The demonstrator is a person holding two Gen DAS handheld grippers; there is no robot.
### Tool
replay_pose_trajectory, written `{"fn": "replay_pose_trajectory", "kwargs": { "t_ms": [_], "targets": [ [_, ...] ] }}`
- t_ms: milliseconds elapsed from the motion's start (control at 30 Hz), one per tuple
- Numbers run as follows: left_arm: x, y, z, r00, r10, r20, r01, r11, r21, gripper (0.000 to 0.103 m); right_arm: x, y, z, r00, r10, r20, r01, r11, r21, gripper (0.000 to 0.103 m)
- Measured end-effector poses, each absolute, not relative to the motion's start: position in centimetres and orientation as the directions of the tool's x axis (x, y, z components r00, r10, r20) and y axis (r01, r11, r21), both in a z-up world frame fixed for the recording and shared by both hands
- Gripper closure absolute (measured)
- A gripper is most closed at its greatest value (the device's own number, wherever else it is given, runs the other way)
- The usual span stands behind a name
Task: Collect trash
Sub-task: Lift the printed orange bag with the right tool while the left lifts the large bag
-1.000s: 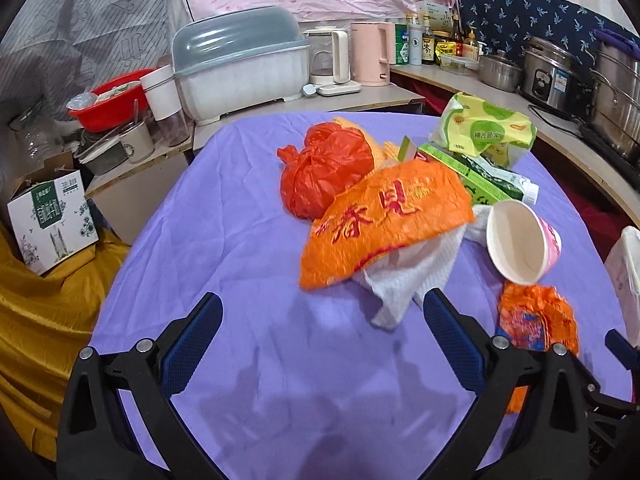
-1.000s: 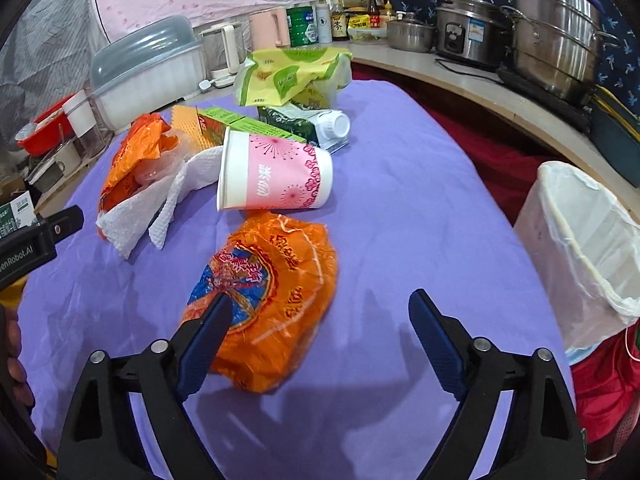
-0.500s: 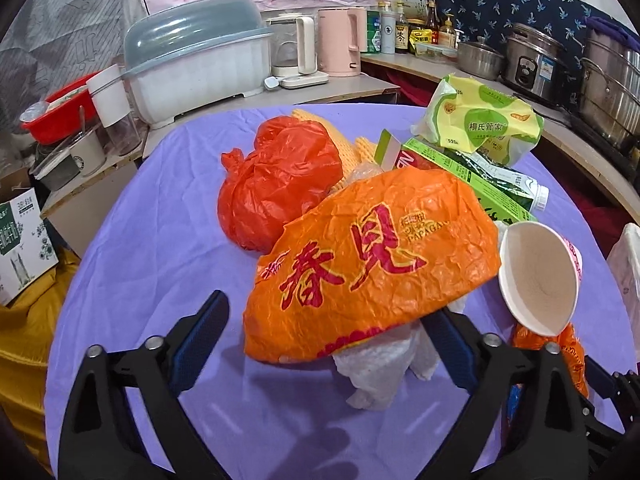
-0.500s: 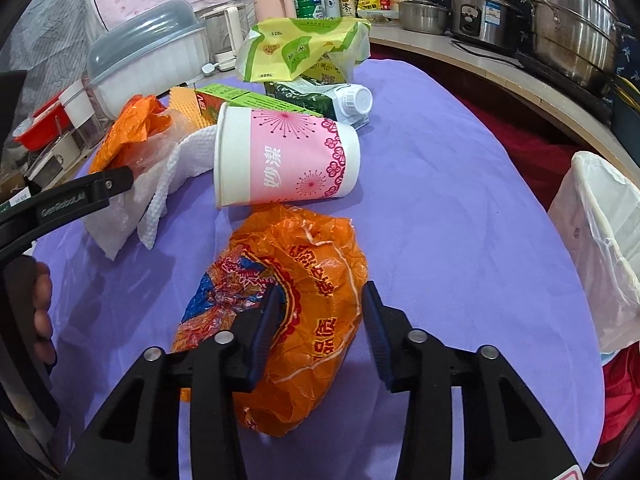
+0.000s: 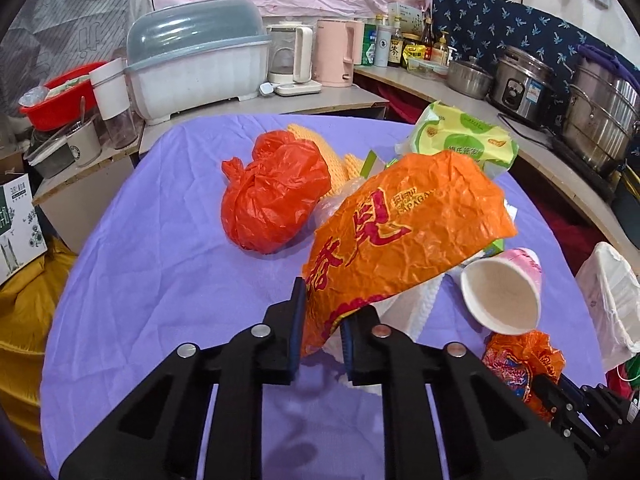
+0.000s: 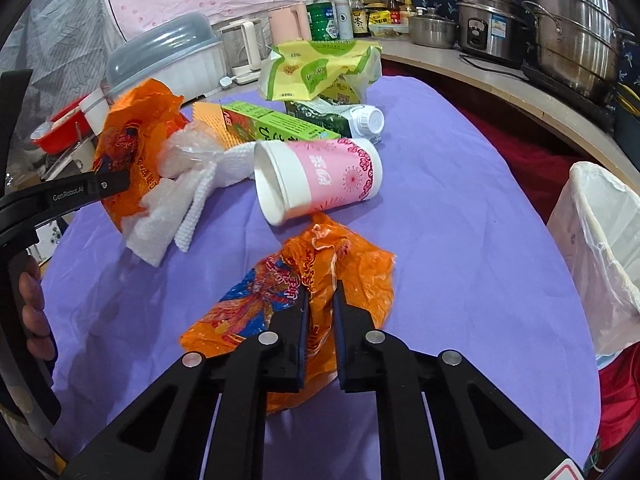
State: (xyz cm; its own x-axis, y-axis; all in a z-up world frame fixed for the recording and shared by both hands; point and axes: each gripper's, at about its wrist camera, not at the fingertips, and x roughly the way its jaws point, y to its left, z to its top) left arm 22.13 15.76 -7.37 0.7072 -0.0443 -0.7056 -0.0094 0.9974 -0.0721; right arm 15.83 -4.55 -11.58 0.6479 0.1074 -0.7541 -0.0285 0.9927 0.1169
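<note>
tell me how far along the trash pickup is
Nothing looks binned yet; I can't see into the bin. In hand: the left gripper is closing on the big orange bag, the right gripper on the small orange wrapper. Left on the table: cup, red bag, paper towel, green box, carton, yellow-green packet.

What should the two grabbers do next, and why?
Probably lift both wrappers and carry them to the white-lined bin. The left gripper and right gripper are closing, fingers pinching the big orange bag and crumpled orange wrapper.
</note>
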Motion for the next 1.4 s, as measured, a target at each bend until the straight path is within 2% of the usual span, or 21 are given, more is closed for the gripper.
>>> {"fn": "replay_pose_trajectory", "kwargs": {
  "t_ms": [533,733,800,833,867,967,1133,1400],
  "targets": [
    [15.1,14.0,-1.6,0.763,-0.097,-0.639,0.030,0.993,-0.116,0.090,10.2,-6.6,-6.0,0.738,0.133,-0.662,-0.034,0.986,0.161,0.093],
    [14.3,14.3,-1.2,0.760,-0.101,-0.642,0.021,0.991,-0.132,0.088,8.6,-8.1,-4.9,0.760,0.115,-0.640,-0.005,0.985,0.171,0.093],
    [14.4,14.7,-1.7,0.748,-0.102,-0.656,0.008,0.989,-0.146,0.066,8.2,-8.6,-4.7,0.764,0.106,-0.636,0.005,0.985,0.171,0.093],
    [14.5,15.4,-2.2,0.746,-0.081,-0.661,-0.027,0.988,-0.151,0.042,8.2,-8.7,-4.6,0.765,0.103,-0.636,0.010,0.985,0.171,0.093],
    [14.5,15.9,-2.6,0.747,-0.071,-0.661,-0.044,0.987,-0.156,0.029,8.2,-8.8,-4.6,0.765,0.100,-0.636,0.013,0.985,0.171,0.093],
    [15.2,17.6,-4.2,0.732,-0.040,-0.680,-0.100,0.981,-0.164,0.026,8.3,-9.2,-4.8,0.764,0.090,-0.639,0.025,0.985,0.169,0.093],
    [17.4,20.3,-8.5,0.654,-0.032,-0.756,-0.178,0.964,-0.195,0.026,9.8,-9.3,-5.8,0.752,0.082,-0.655,0.036,0.985,0.166,0.093],
    [20.1,22.8,-12.9,0.577,-0.002,-0.817,-0.267,0.944,-0.192,0.026,11.9,-8.0,-6.9,0.730,0.081,-0.678,0.030,0.988,0.150,0.093]
  ]
}}
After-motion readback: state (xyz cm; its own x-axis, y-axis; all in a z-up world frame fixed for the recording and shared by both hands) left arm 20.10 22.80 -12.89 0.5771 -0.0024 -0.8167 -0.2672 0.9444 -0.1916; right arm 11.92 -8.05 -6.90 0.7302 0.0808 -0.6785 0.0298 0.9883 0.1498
